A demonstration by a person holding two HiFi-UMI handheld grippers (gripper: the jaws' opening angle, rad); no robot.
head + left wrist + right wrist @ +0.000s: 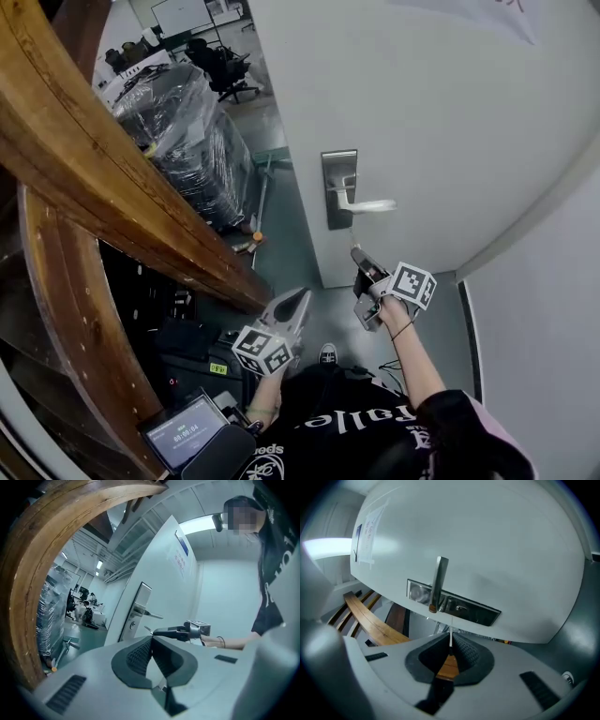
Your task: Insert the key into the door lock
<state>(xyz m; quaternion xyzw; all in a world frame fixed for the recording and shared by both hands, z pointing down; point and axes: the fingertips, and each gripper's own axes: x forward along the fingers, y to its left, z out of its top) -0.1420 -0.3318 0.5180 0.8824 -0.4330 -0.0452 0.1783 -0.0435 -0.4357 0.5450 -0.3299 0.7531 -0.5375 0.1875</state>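
Note:
A white door (441, 122) carries a steel lock plate (338, 187) with a lever handle (371, 204). My right gripper (357, 253) is shut on a thin silver key (450, 637), whose blade sticks out past the jaw tips. In the right gripper view the key points at the lock plate (473, 611), just short of the keyhole (461, 608) beside the handle (439, 583). My left gripper (302, 298) hangs lower and to the left, shut with nothing in it. The left gripper view shows its closed pads (140, 656), the right gripper (174, 632) and the plate (137, 613).
A curved wooden beam (103, 178) runs along the left. Behind it stands a pallet wrapped in dark plastic (187, 131). A tablet (183, 433) and dark bags lie on the floor at lower left. A grey wall (544, 309) meets the door at right.

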